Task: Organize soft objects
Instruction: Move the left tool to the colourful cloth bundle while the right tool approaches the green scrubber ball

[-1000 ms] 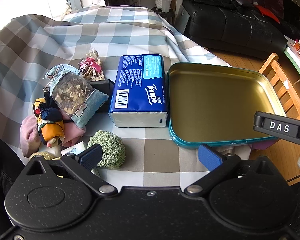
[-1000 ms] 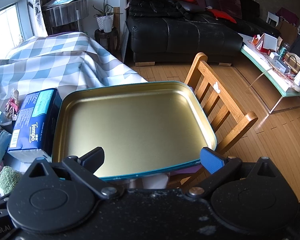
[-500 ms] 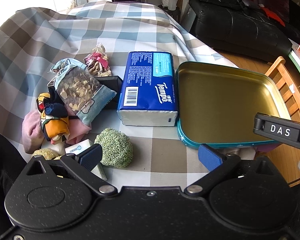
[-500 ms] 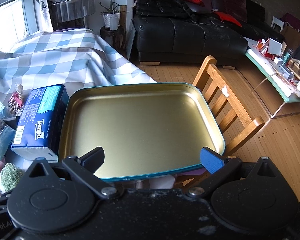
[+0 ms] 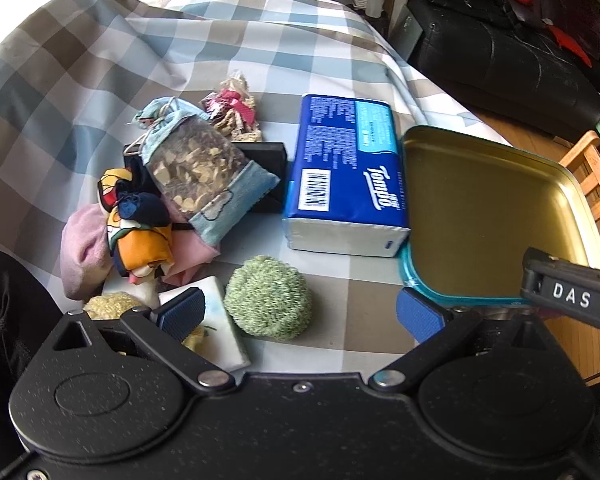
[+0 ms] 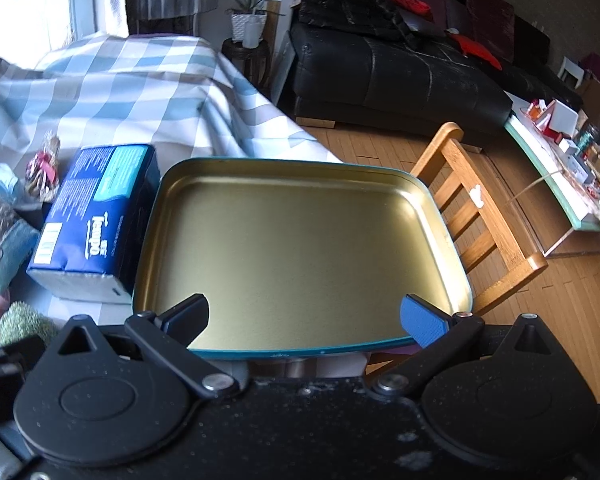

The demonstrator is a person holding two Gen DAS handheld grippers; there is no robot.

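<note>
Left tool [image 5: 300,312] agape, empty-jawed

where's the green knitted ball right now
In the left wrist view, the green knitted ball lies on the checked tablecloth, between the open left gripper's fingers, just in front of the blue tissue pack.

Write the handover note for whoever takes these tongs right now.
Left tongs: open, empty, low over the checked cloth just in front of the green knitted ball.
Right tongs: open, empty, at the near edge of the gold tray.
Things: the tray holds nothing. The blue Tempo tissue pack lies against its left side. Further left are the sachet of dried pieces, the ribboned small bag, the orange-and-navy cloth and pink cloth; a white packet lies under the left finger.
Done: nothing in the tray.
Left: every soft item, probably into the tray; the green ball is nearest.
</note>
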